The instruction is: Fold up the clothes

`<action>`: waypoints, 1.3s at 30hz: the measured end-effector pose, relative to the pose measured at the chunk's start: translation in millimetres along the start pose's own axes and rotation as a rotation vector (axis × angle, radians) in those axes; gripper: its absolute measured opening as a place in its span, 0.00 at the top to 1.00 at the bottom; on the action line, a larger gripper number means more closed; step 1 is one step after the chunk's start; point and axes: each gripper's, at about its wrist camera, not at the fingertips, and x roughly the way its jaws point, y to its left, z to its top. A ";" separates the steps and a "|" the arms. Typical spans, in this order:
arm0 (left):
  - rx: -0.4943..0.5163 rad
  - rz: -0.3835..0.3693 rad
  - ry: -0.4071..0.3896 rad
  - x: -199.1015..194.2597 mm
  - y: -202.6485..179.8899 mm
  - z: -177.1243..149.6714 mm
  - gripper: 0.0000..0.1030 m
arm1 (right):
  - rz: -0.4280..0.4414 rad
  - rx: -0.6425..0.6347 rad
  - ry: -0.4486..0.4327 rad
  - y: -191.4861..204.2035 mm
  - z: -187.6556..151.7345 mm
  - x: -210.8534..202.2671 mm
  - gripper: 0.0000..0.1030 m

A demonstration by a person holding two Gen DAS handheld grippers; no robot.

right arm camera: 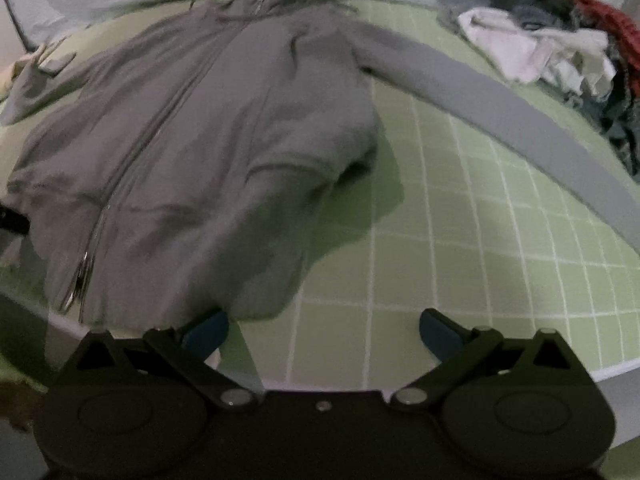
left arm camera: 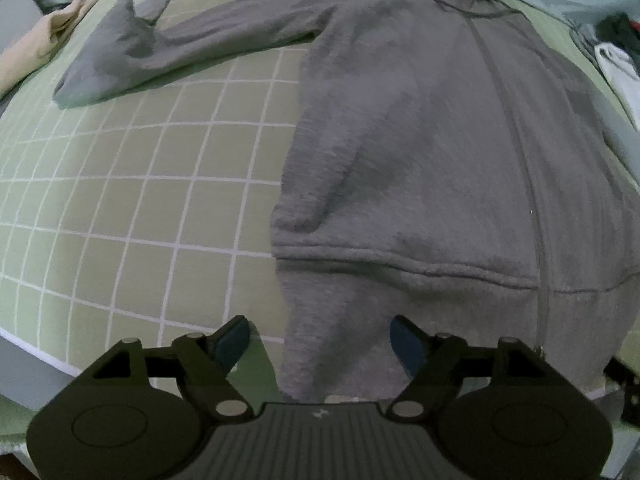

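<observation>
Evidently, in the left wrist view, the grey hoodie was spread flat, zipper up, on the green gridded mat, sleeves out, ready for folding; the left hand-held gripper was released over the hem. In the right wrist view, the right hand-held gripper was released by the blurred hem corner; the sleeve was cut off.

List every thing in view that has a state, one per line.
Hoodie: spread flat, unfolded, zipped, sleeves out.
Left sleeve: stretched out, cuff end folded over.
Right sleeve: stretched out straight.
Clothes pile: crumpled, unfolded.
Left gripper: open, hem edge between the jaws, not gripped.
Right gripper: open, holding nothing, beside the hem corner.
</observation>
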 end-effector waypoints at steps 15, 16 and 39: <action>0.017 -0.037 0.016 0.3 7.2 0.1 0.22 | -0.039 0.099 -0.035 -12.4 -3.7 -3.5 0.00; 0.021 -0.038 0.016 0.5 6.8 0.3 0.21 | -0.037 0.104 -0.024 -13.6 -7.8 -3.8 0.00; 0.036 -0.036 0.037 -2.4 11.3 2.2 0.16 | -0.030 -0.128 -0.402 62.2 83.7 2.2 0.00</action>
